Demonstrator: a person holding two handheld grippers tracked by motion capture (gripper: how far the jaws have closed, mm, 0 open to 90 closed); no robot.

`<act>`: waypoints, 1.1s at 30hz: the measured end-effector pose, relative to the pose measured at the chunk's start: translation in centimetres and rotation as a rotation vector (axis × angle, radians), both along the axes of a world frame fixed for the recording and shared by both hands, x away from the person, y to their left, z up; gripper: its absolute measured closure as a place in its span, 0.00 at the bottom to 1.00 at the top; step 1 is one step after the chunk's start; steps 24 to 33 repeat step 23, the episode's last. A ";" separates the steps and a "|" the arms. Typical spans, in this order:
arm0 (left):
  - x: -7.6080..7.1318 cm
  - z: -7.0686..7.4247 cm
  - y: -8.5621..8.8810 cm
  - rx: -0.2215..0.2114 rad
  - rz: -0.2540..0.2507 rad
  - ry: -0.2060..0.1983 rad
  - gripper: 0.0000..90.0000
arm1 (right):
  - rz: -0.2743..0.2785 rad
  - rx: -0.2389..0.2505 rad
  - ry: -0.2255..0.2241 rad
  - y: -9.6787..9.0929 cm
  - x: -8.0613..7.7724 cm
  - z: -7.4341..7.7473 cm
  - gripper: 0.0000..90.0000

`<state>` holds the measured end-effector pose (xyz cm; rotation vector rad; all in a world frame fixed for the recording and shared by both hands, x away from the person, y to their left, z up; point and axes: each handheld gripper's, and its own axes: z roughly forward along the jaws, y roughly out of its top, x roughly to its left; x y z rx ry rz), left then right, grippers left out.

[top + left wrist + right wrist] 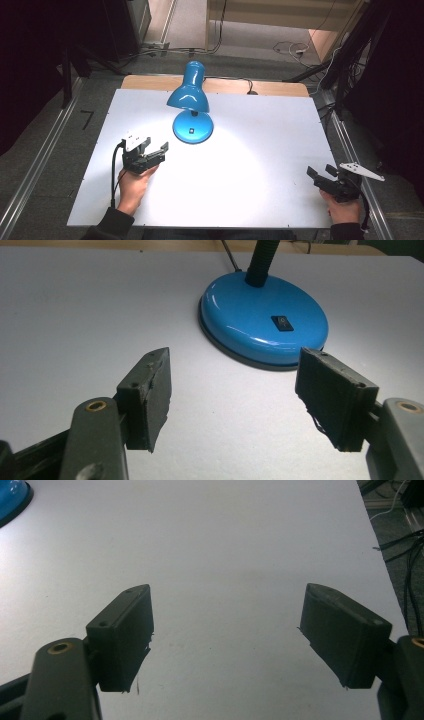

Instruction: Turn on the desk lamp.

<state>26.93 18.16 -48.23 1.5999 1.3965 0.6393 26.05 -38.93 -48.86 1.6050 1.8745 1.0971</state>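
A blue lamp (pixel 191 102) stands at the upper middle of the high view, lit, its round base (pixel 193 126) on the white table (pixel 250 165) and its shade leaning over it. A bright pool of light spreads below the base across the centre of the frame.

The left gripper (pixel 155 149) sits at the left centre of the high view, jaws spread wide and holding nothing, just left of and below the base without touching it. In the left gripper view the base (pixel 264 325) fills the upper right, its black switch (pixel 282 323) facing the camera, with bare table between it and the jaws.

The right gripper (pixel 321 173) is at the lower right of the high view, close to the table's right edge, jaws also spread and empty. A wide stretch of bare table lies between the two grippers. In the right gripper view the table's edge runs down the right side, with cables (pixel 400 540) on the floor beyond.

The lamp's shade is cut off at the top of the left gripper view, leaving the black neck (pixel 262 262). Only a sliver of the base (pixel 12 497) shows at the upper left of the right gripper view. The frame's dark corners in the high view are hard to make out.
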 end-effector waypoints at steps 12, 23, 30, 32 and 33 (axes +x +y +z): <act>-3.7 -0.3 4.0 0.050 0.104 -0.008 0.31 | -0.001 -0.003 0.001 0.1 0.0 0.0 0.22; -5.8 -1.2 6.2 0.063 0.170 0.023 0.27 | -0.001 -0.004 0.000 0.1 0.0 0.0 0.22; -5.8 -1.2 6.2 0.063 0.170 0.023 0.27 | -0.001 -0.004 0.000 0.1 0.0 0.0 0.22; -5.8 -1.2 6.2 0.063 0.170 0.023 0.27 | -0.001 -0.004 0.000 0.1 0.0 0.0 0.22; -5.8 -1.2 6.2 0.063 0.170 0.023 0.27 | -0.001 -0.004 0.000 0.1 0.0 0.0 0.22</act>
